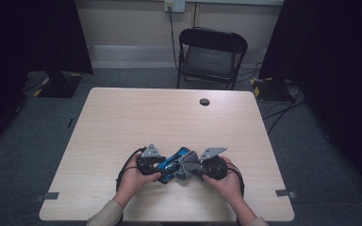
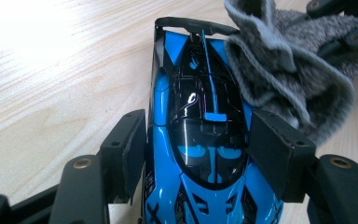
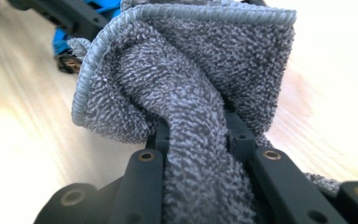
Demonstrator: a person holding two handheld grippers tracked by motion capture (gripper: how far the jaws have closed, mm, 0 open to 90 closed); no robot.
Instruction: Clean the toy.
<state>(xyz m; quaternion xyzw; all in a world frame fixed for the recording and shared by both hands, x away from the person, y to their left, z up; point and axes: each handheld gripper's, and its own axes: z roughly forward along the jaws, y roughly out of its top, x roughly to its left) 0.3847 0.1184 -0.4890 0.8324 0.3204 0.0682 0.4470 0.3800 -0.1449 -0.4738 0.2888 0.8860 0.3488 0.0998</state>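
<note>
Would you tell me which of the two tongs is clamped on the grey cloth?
The right tongs pinch the grey cloth; the left tongs grip the blue toy car.

table (image 1: 122,122): light wood, round grommet (image 1: 204,101) | chair (image 1: 212,54): black, behind table

We can read no words, brands or numbers here. The nearest thing to a sign sits on the toy car (image 2: 205,140): blue markings on its black roof, with a thin stripe running toward twelve o'clock in the left gripper view and a small blue bar across it, and a crossed, X-like mark at about seven o'clock on its body. None of it forms letters that we can make out.
</note>
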